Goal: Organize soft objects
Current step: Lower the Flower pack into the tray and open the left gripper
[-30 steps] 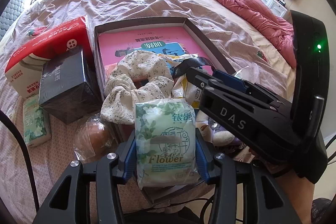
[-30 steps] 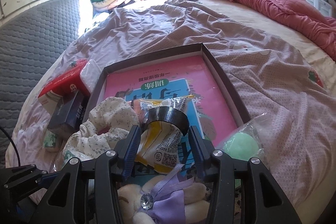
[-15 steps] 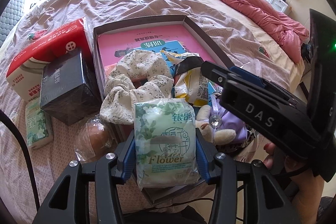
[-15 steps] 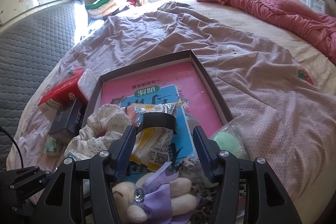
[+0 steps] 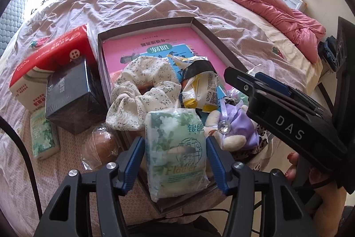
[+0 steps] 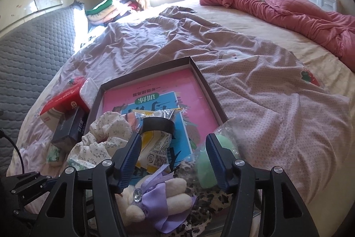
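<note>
A shallow dark box [image 5: 155,22] with a pink book inside lies on the bed. In it lie a floral scrunchie [image 5: 144,92], a yellow snack packet [image 5: 199,90] and a plush with a purple bow [image 5: 235,130]. My left gripper [image 5: 175,159] is shut on a green flower tissue pack [image 5: 177,148] over the box's near corner. My right gripper [image 6: 174,161] is open and empty, above the snack packet [image 6: 157,148] and the plush [image 6: 155,199]. A green soft ball in a clear bag [image 6: 206,168] lies by its right finger.
Left of the box stand a red tissue box [image 5: 48,61], a black box [image 5: 71,99], a second green tissue pack [image 5: 43,137] and a bagged brown bun [image 5: 99,146]. A pink quilt [image 6: 288,6] lies at the far right of the bed. Folded clothes [image 6: 106,8] lie at the head.
My right gripper has opened, let go of the yellow snack packet in the box and pulled back. My left gripper has kept its hold on the tissue pack.
</note>
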`<state>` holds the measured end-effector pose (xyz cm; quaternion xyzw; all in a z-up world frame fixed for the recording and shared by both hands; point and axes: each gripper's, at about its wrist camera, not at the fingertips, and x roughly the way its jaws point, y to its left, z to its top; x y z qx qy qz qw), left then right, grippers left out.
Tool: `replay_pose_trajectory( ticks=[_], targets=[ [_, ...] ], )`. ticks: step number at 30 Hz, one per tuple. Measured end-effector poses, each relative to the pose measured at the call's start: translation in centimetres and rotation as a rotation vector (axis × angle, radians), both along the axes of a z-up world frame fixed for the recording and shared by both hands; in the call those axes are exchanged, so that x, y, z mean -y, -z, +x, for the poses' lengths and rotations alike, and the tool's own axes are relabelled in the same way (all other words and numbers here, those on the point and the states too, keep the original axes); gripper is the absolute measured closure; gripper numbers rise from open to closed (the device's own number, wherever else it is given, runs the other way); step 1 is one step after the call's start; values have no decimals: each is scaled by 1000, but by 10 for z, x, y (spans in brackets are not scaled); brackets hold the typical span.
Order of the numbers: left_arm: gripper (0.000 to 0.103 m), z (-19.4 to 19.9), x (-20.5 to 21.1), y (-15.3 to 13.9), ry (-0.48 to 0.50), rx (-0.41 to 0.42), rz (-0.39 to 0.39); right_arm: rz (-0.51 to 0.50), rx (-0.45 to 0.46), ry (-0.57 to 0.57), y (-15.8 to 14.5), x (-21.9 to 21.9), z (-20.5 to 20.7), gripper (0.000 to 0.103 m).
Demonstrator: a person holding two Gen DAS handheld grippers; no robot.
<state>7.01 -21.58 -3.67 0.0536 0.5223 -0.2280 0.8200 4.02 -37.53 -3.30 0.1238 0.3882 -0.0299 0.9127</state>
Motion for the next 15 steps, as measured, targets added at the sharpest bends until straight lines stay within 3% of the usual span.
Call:
replay_pose_trajectory(
  ticks=[15],
  targets=[
    [41, -6, -5, -15, -2, 32, 0, -52, 13, 26, -12, 1, -12, 30]
  ],
)
